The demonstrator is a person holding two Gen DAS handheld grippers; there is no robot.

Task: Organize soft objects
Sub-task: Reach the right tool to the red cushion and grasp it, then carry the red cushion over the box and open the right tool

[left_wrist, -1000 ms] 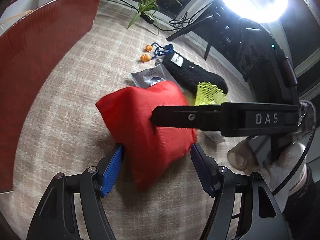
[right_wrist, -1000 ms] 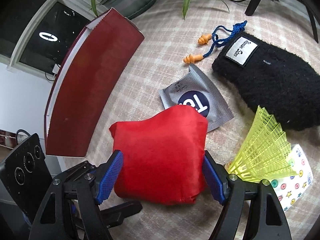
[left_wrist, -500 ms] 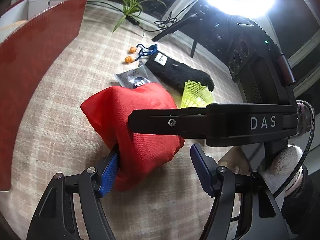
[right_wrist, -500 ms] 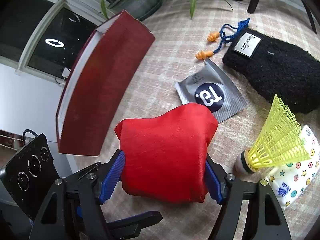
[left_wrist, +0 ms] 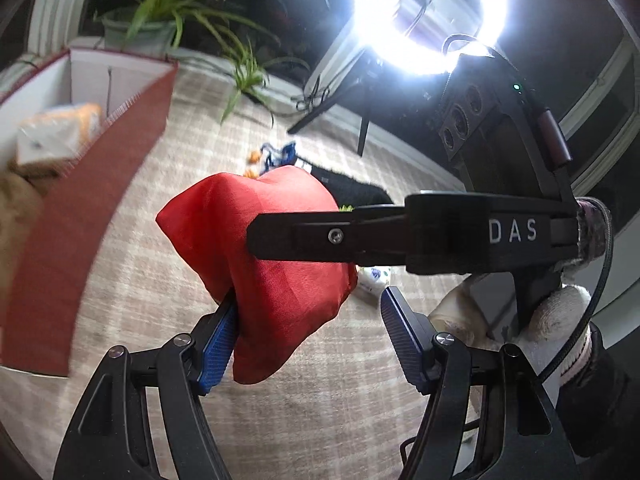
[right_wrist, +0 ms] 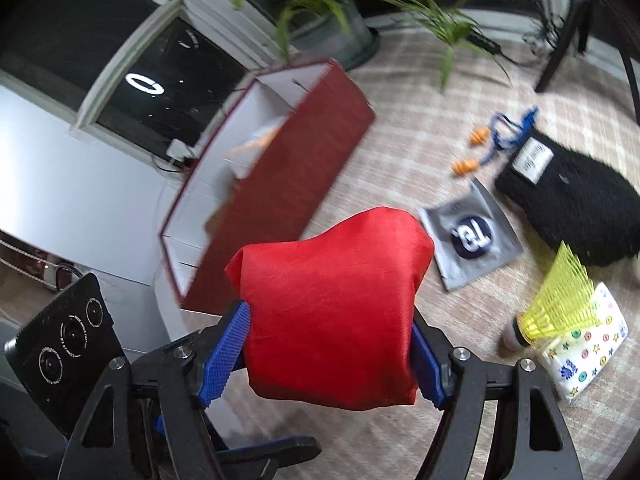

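The box (right_wrist: 280, 184) stands left of the pouch (right_wrist: 470, 240), with the mitt (right_wrist: 576, 200) seemingly farther right.

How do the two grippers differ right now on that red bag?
The right gripper clamps the red bag with both blue pads; the left gripper is open, only its left pad touching. The right carries the bag above the cloth; the left bears nothing. Both point toward the red box.
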